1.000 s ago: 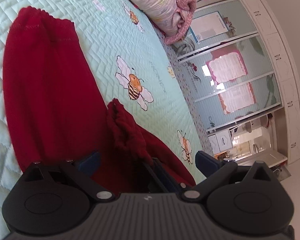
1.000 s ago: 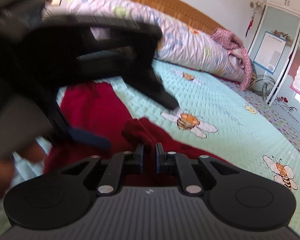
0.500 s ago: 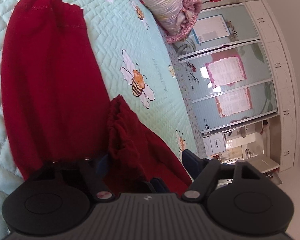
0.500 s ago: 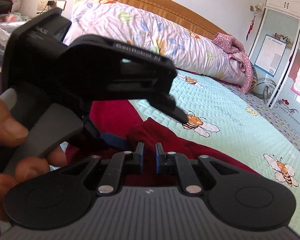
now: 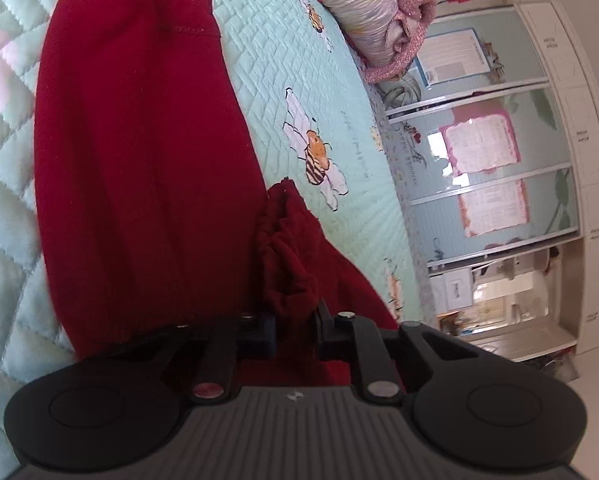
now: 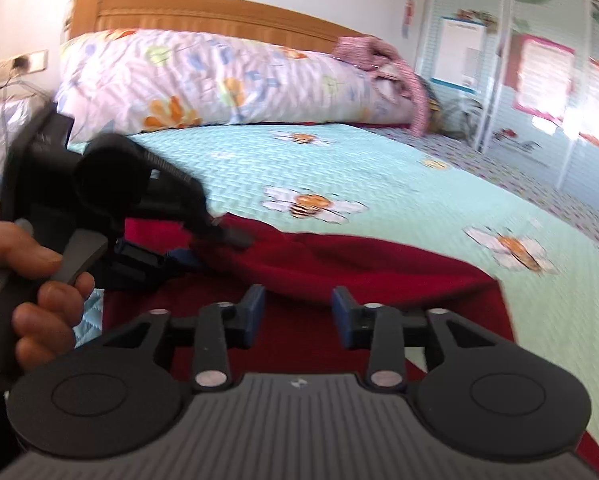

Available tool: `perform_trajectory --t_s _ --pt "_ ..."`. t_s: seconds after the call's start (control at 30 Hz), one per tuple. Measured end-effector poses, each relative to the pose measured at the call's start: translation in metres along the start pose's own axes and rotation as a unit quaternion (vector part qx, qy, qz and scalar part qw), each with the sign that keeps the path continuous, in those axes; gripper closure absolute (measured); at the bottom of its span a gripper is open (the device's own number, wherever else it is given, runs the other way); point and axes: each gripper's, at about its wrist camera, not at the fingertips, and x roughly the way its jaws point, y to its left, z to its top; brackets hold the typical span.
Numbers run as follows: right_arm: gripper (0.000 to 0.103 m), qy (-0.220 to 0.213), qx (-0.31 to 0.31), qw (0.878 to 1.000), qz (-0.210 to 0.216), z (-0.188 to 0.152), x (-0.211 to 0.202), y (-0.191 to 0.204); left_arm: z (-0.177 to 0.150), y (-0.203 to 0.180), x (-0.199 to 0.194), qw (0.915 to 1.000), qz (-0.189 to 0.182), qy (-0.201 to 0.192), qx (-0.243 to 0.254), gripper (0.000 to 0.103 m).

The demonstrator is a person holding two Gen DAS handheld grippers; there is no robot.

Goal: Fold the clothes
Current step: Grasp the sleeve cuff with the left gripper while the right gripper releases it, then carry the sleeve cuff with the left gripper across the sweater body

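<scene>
- Since the earlier frames, the left gripper point(image 5: 294, 322) has gone from jaws spread wide to jaws pinched on a gathered, ruffled edge of the dark red knitted garment point(image 5: 139, 168), while the right gripper point(image 6: 298, 311) has gone from nearly closed to parted.
- Between the left gripper's blue-padded fingers point(image 5: 265, 330) a bunched fold of red cloth rises, seen in the left wrist view.
- Right gripper's jaws stand moderately wide with nothing between them; its blue pads point(image 6: 341, 310) hover just over a raised fold of the garment point(image 6: 339, 264).
- The garment lies spread on the pale mint quilted bedspread printed with bees and daisies point(image 5: 299, 80), one long panel reaching to a stitched hem at the far end.
- In the right wrist view the left gripper point(image 6: 219, 236) shows at the left, its tips at the garment's edge, with a person's hand point(image 6: 39, 276) wrapped round its handle and trigger.
- A floral-printed rolled duvet point(image 6: 219, 80) lies along the wooden headboard point(image 6: 203, 12), with a pink cloth point(image 6: 379, 56) draped at its end.
- Beyond the bed stands a white wardrobe with pale sliding doors and pink-framed sheets point(image 5: 499, 168).
</scene>
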Motion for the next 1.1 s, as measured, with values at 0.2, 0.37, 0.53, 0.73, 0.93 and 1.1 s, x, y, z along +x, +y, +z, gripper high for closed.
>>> perform_trajectory --t_s 0.2,0.37,0.53,0.73,0.93,1.1 --pt "0.041 0.018 0.027 0.998 -0.053 -0.020 -0.039 -0.025 -0.001 -0.021 0.002 0.9971 0.021 0.000 0.073 0.091" --pt "0.033 0.046 0.049 0.993 -0.102 -0.036 -0.062 -0.049 -0.009 -0.053 -0.002 0.9836 0.040 -0.022 0.174 0.091" --pt "0.031 0.073 0.057 0.990 -0.110 -0.052 -0.080 -0.058 -0.024 -0.076 0.001 0.9612 0.086 -0.024 0.261 0.091" --pt "0.026 0.112 -0.006 0.987 -0.116 -0.067 -0.097 -0.047 -0.021 -0.093 0.011 0.9186 0.153 -0.014 0.364 0.092" --pt "0.022 0.098 0.024 0.988 -0.120 -0.079 -0.115 -0.052 -0.024 -0.114 0.012 0.8471 0.194 -0.023 0.494 0.093" --pt "0.022 0.078 0.050 0.989 -0.114 -0.078 -0.120 -0.058 -0.029 -0.132 0.011 0.8142 0.205 -0.028 0.542 0.093"
